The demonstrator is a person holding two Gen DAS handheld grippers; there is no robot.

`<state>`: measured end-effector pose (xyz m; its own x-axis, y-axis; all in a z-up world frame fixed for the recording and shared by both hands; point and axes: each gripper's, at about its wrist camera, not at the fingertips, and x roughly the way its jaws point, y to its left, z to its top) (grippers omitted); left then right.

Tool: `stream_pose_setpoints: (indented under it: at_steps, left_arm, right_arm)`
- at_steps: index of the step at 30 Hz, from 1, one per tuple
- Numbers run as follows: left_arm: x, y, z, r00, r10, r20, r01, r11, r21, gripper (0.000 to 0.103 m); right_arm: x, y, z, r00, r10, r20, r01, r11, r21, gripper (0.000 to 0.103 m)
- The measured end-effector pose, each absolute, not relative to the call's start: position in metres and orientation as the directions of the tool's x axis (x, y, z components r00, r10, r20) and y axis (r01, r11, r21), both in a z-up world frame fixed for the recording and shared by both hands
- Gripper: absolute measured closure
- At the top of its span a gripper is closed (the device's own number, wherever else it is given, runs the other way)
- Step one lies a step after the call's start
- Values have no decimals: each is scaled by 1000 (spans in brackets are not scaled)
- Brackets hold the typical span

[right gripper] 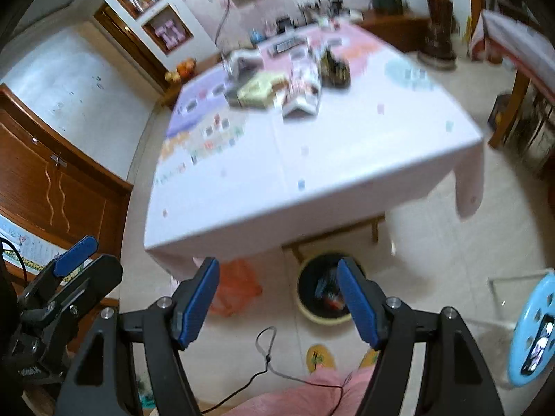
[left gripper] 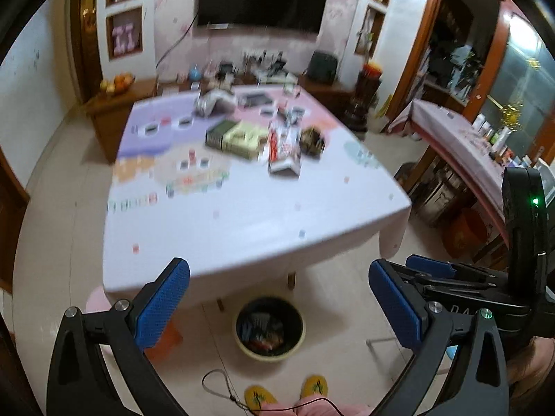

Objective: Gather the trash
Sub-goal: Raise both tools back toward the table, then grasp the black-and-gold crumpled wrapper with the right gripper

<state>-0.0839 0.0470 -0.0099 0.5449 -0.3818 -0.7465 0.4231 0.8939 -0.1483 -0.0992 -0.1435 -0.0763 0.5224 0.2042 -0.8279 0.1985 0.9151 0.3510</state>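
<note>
A round trash bin [left gripper: 270, 327] with a dark liner and wrappers inside stands on the floor by the table's near edge; it also shows in the right wrist view [right gripper: 321, 287]. Boxes and wrappers [left gripper: 284, 147] lie clustered on the table's far half, also in the right wrist view [right gripper: 301, 86]. My left gripper [left gripper: 279, 298] is open and empty, held above the floor in front of the table. My right gripper [right gripper: 277, 294] is open and empty above the bin; it also shows at the right of the left wrist view [left gripper: 412, 268].
The table [left gripper: 242, 225] has a pale patterned cloth. An orange plastic bag [right gripper: 236, 287] lies under its edge. A blue stool [right gripper: 534, 332] stands at the right. A wooden cabinet [right gripper: 52, 180] is at the left. A side table [left gripper: 464, 145] with bottles is at the right.
</note>
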Motion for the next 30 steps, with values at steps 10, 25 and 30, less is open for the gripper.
stream_pose_setpoints:
  at_steps: [10,25,30]
  left_arm:
    - [-58,34,28,600,-413,-685,467,876,-119,1]
    - [81,-34,0,552,-317,-771,357,926,-125,1]
    - [148,-81,-40,454,-290,-842,302,940,-161,1]
  right_arm:
    - [-87,-153,-31,616,125,-778,207,927,313,32]
    - [33,-226,-44,599,148,-787,186,930,317,32]
    - [104,-262,-63,558,200,-806,140,934,328,32]
